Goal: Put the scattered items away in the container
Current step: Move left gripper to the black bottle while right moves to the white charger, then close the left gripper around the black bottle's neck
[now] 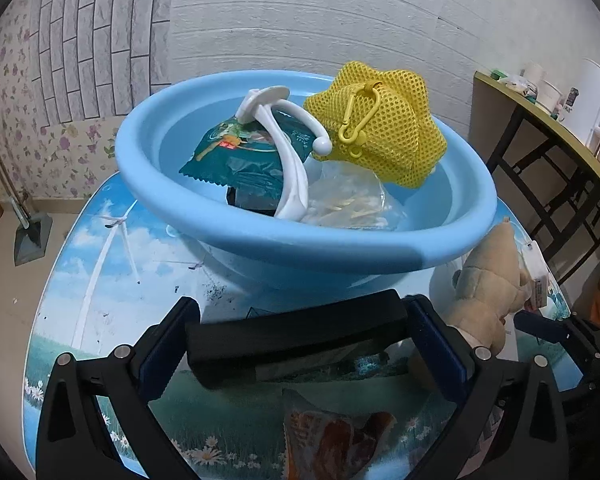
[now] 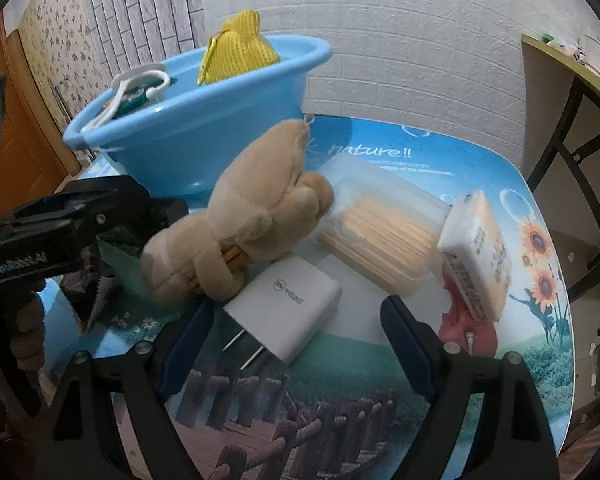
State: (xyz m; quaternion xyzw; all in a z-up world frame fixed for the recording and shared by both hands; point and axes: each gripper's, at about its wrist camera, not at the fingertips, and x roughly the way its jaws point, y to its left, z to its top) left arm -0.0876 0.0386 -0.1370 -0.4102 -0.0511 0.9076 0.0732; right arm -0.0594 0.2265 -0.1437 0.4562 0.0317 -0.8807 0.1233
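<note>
Left gripper [image 1: 300, 344] has its blue-padded fingers [image 1: 156, 344] clamped on both ends of a black rectangular block [image 1: 296, 334], held crosswise just in front of the blue basin [image 1: 300, 240] and tilted down toward the table [image 1: 100, 280]. Right gripper [image 2: 296, 332] has jaws spread wide, gripping nothing; a white charger plug [image 2: 288, 308] lies on the tabletop between the finger tips, w/ its prongs pointing toward the camera, contact w/ the pads not clear. It angles steeply down. The basin sits at the table's far side and holds a yellow mesh pouch [image 1: 384, 128], a white plastic hook [image 1: 284, 152], a green snack packet [image 1: 240, 156] and a clear bag [image 1: 352, 200]. Loose on the table near the plug: a tan plush bear [image 2: 244, 216], a clear box of wooden sticks [image 2: 380, 232], a small white carton [image 2: 476, 256]; an orange snack packet [image 1: 332, 436] lies under the left gripper.
</note>
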